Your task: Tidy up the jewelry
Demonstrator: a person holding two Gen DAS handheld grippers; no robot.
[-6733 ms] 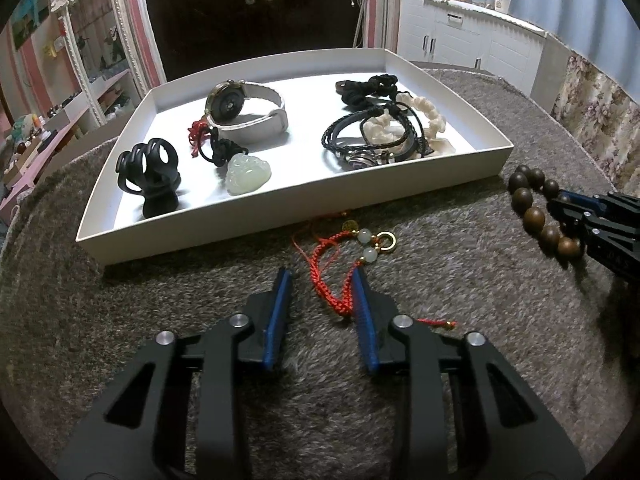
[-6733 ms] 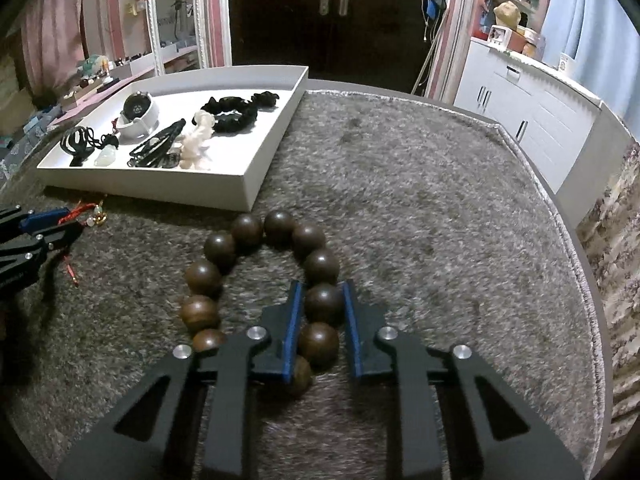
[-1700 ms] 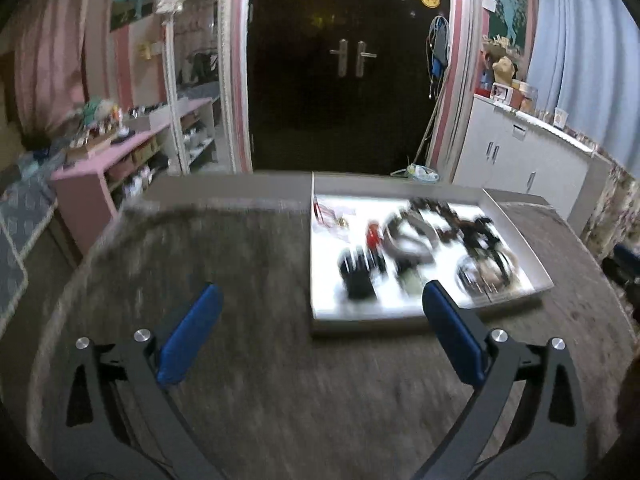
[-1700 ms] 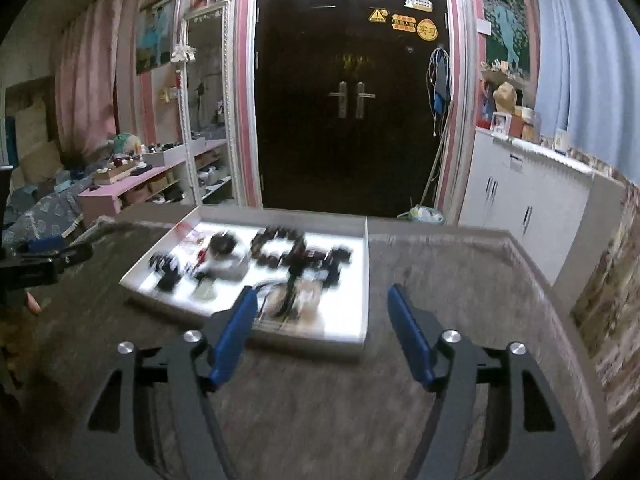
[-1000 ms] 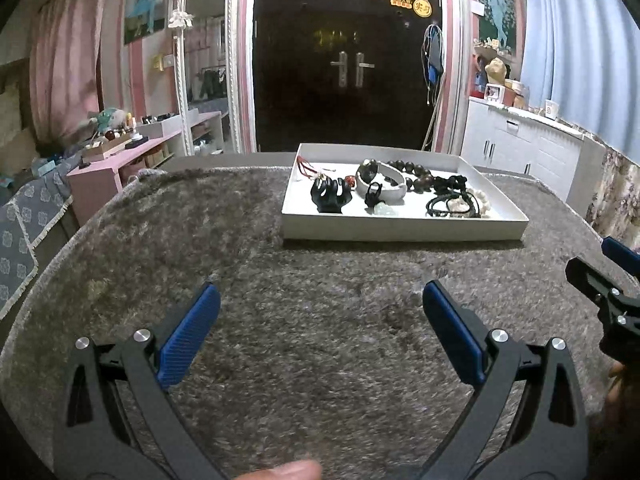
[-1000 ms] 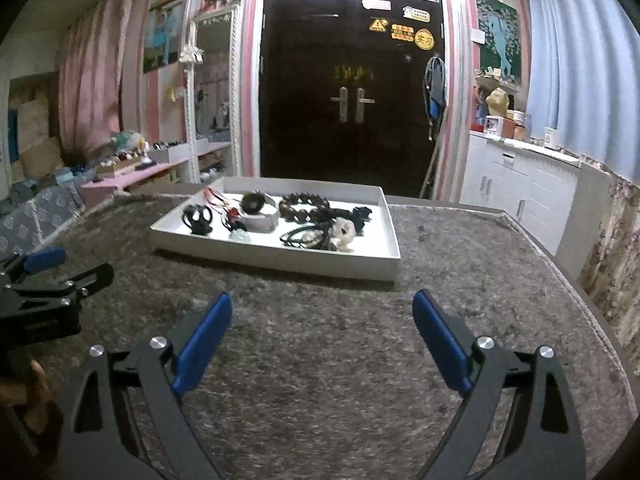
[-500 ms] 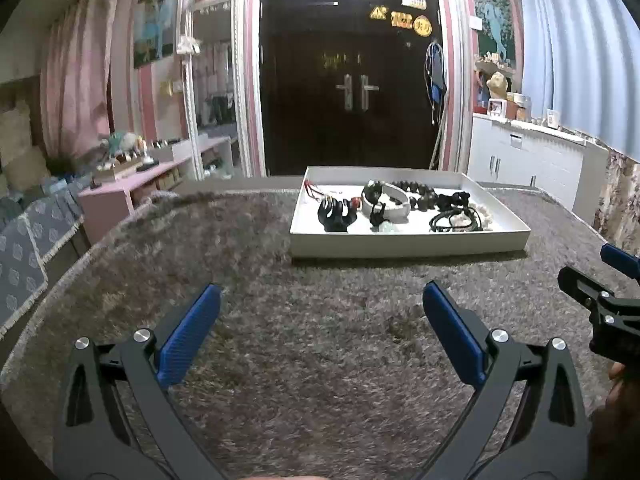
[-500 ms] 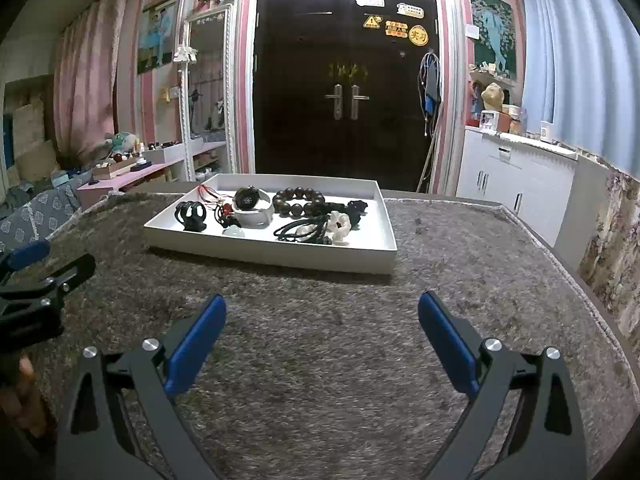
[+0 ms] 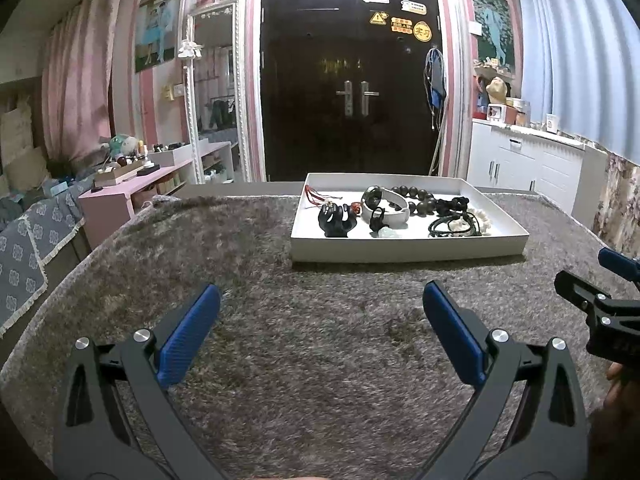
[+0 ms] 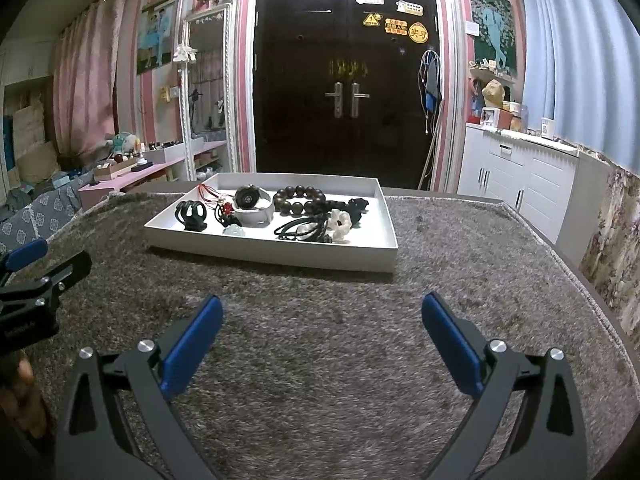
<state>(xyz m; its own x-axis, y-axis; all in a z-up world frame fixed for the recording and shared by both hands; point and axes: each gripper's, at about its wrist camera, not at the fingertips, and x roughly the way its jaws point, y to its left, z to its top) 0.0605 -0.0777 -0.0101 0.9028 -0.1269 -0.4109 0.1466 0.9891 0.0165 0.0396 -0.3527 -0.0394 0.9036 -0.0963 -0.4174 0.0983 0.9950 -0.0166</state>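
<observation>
A white tray (image 9: 404,254) stands on the grey carpeted table and holds several pieces: a watch (image 10: 251,202), a dark wooden bead bracelet (image 10: 300,199), a red cord charm (image 9: 316,197), a black clip (image 9: 337,220), black cord bracelets (image 10: 302,228) and a white bead bracelet (image 10: 341,222). My left gripper (image 9: 320,312) is open and empty, well short of the tray. My right gripper (image 10: 322,316) is open and empty, also back from the tray (image 10: 280,258). Each gripper shows at the edge of the other's view.
The grey carpet (image 9: 320,360) covers the table between the grippers and the tray. A pink shelf (image 9: 132,192) stands off the table's left. White cabinets (image 10: 520,176) stand at the right. A dark double door (image 10: 346,80) is behind.
Both grippers have drawn back from the tray and levelled out. The wooden bead bracelet and the red cord charm, on the carpet earlier, now lie in the tray. Both grippers have opened wide.
</observation>
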